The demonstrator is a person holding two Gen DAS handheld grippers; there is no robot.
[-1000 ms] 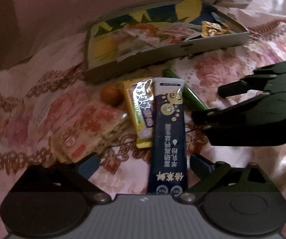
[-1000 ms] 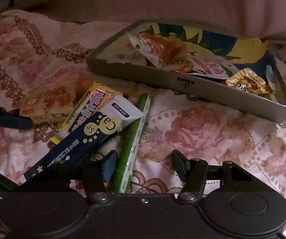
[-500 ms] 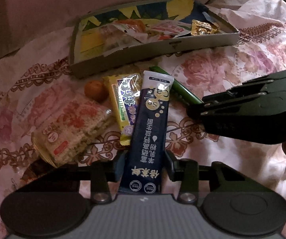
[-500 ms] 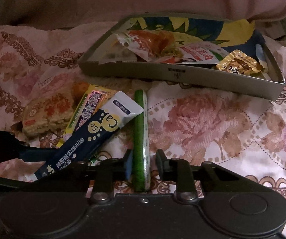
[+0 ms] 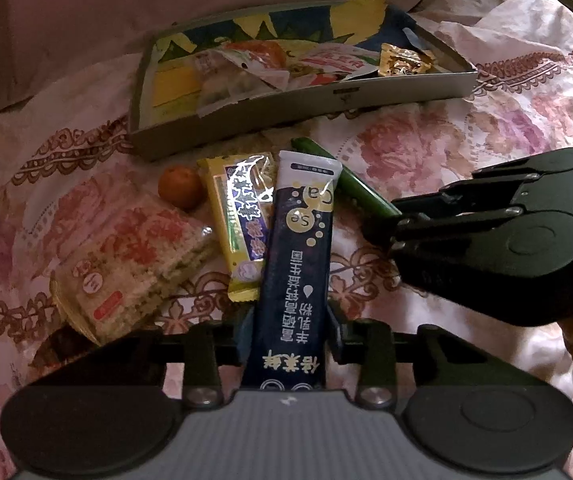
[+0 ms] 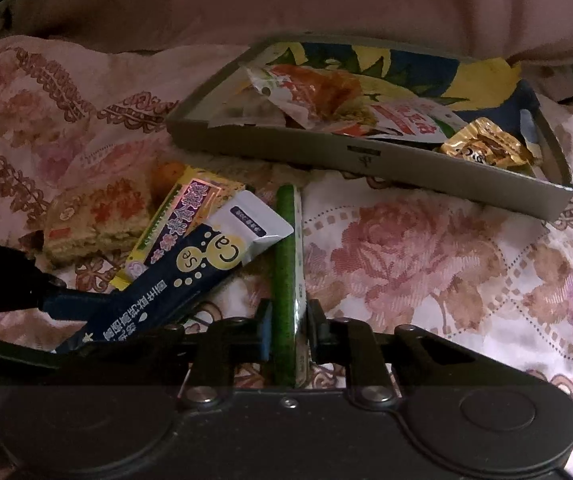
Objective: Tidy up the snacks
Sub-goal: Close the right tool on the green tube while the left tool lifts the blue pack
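- Floral bedspread (image 5: 426, 148), pink and cream, under everything; plain pink bedding behind it.
- Cracker pack (image 5: 126, 264): clear wrap, flat on the spread, ahead and to the left of the left gripper (image 5: 288, 328).
- Orange sweet (image 5: 179, 187): small and round, just beyond the cracker pack.
- Yellow bar (image 5: 242, 220): foil wrapper, partly under the left edge of the navy sachet (image 5: 298, 272).
- Navy sachet: long, near end between the left gripper's jaws, which have just been closing and now press on both its edges.
- Green stick (image 6: 286, 280): thin, just right of the sachet; the right gripper (image 6: 288, 334) has just been closing and now clamps its near end.
- Box (image 5: 326, 108): shallow grey card tray, beyond both grippers, holding opened snack packets and a gold sweet (image 5: 404, 60) at its right end.
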